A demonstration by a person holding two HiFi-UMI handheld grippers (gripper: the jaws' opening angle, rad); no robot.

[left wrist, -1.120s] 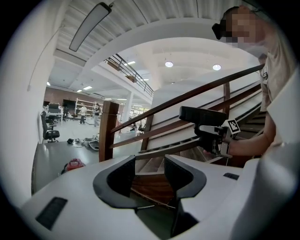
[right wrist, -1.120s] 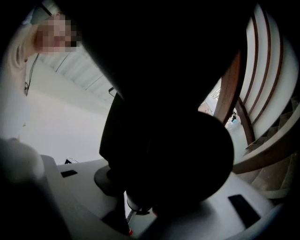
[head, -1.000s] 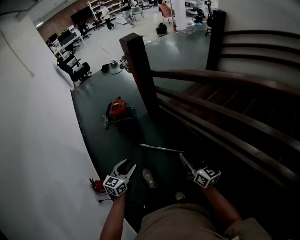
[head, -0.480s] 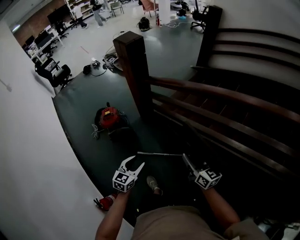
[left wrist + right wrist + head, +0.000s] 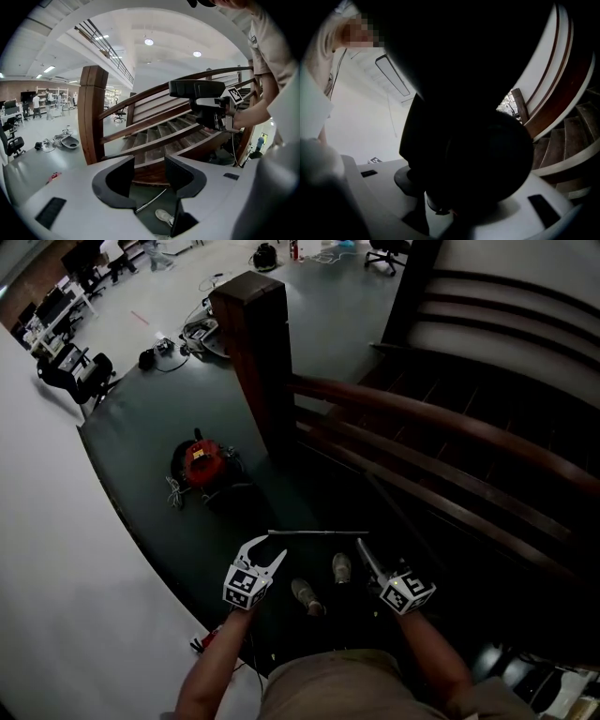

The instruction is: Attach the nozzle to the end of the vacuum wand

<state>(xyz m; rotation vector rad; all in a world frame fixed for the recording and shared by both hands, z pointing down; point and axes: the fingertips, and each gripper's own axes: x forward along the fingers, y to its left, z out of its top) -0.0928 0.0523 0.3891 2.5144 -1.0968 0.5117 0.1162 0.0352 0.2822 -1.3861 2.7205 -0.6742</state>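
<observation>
1. Left gripper (image 5: 266,552): jaws apart, nothing between them; it hangs above the dark floor (image 5: 150,432), near the person's shoe (image 5: 302,595).
2. Right gripper (image 5: 377,570): jaws clamped on the black nozzle (image 5: 196,88), which is held clear of the floor.
3. Wand (image 5: 314,533): thin metal tube, flat on the floor just past both grippers, touched by neither.
4. Red vacuum cleaner (image 5: 199,461): farther out, left of the wooden newel post (image 5: 253,362) at the stair foot.

Open floor (image 5: 131,442) is bounded at left by the white wall (image 5: 56,549) and at right by the stair railing (image 5: 422,418). Passage ahead is narrowed by the newel post (image 5: 253,362) and the red vacuum canister (image 5: 199,460); the wand (image 5: 314,533) is laid across the floor just ahead.
</observation>
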